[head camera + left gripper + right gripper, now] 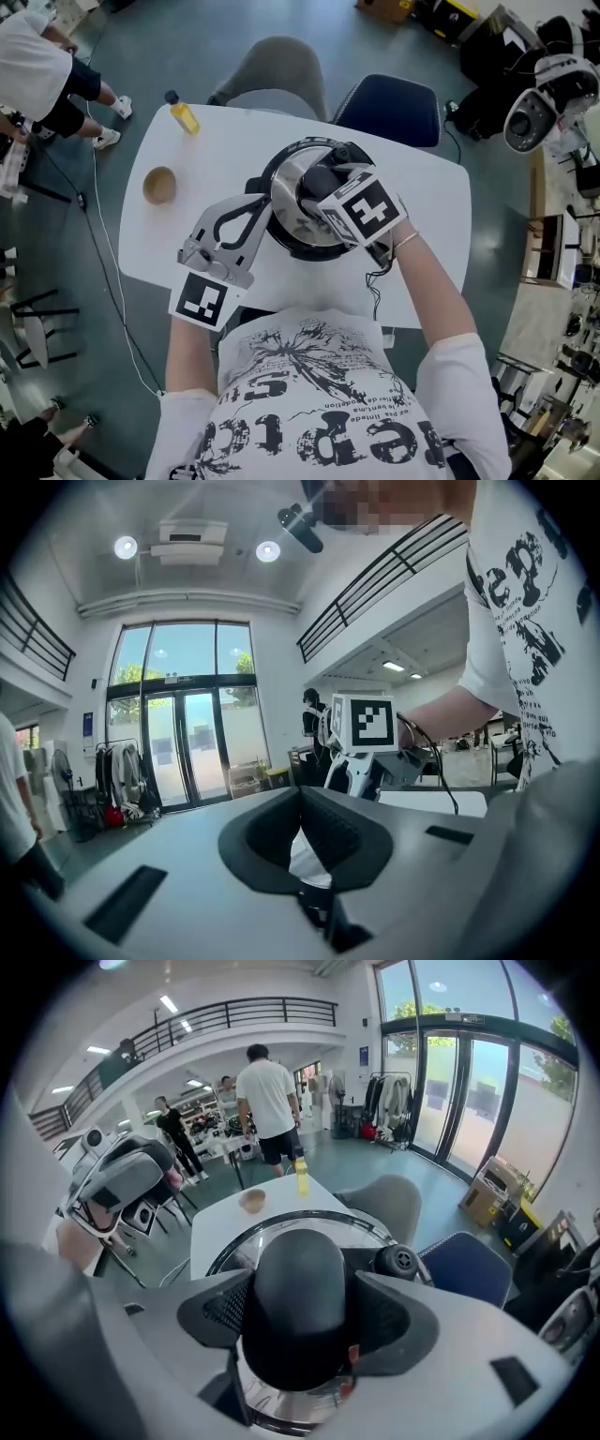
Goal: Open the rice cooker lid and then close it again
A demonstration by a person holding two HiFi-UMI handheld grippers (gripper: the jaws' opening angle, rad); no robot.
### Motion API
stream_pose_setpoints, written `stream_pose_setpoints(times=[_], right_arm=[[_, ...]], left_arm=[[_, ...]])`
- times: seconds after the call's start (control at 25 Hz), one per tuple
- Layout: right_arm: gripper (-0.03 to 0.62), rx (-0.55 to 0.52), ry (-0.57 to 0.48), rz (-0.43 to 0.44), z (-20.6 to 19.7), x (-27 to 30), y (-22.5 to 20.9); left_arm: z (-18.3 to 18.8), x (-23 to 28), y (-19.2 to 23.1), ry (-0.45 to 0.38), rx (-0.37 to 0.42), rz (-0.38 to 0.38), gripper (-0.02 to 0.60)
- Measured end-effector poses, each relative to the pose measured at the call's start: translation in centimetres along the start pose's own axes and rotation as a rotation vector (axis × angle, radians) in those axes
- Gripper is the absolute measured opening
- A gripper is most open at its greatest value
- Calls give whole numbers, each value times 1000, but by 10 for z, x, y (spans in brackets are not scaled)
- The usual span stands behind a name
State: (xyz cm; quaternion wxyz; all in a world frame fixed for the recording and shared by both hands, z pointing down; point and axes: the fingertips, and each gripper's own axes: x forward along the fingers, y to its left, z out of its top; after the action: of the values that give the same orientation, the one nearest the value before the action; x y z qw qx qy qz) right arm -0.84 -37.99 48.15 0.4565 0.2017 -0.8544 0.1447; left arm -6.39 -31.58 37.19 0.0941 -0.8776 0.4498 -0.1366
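Two steps left: lifting the lid (286,202) and setting it back; I judge neither done yet.
Rice cooker (292,247): sits mid-counter (417,187), lid seated on it.
Right gripper (300,1321): above the cooker, pinching the lid's black knob (298,1288) on both sides.
Left gripper (300,803): pressed together, empty, at the cooker's left flank; I can't tell if it touches.

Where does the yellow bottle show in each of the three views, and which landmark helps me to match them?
Head view: the yellow bottle stands at upper left, near the far edge of the white table.
Right gripper view: small, upper middle, at the table's far end.
Left gripper view: not in it.
Landmark: the brown bowl near the bottle, in those two views.
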Motion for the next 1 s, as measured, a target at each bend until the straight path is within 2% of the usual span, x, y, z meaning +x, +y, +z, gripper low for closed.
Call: stream_pose_setpoints(times=[0.12,0.2,0.52,1.0], right_arm=[[305,4,19,8,0,2,8],[298,18,19,3,0,3,13],[291,66,28,-29,0,1,10],[291,144,-17,-87,3,-13,10]], left_arm=[[-2,-8,0,-15,-14,-8,14],[-2,-16,1,-25,-13,-18,14],[4,-29,4,-31,-9,-39,12],[17,-46,-9,-31,1,-60,14]])
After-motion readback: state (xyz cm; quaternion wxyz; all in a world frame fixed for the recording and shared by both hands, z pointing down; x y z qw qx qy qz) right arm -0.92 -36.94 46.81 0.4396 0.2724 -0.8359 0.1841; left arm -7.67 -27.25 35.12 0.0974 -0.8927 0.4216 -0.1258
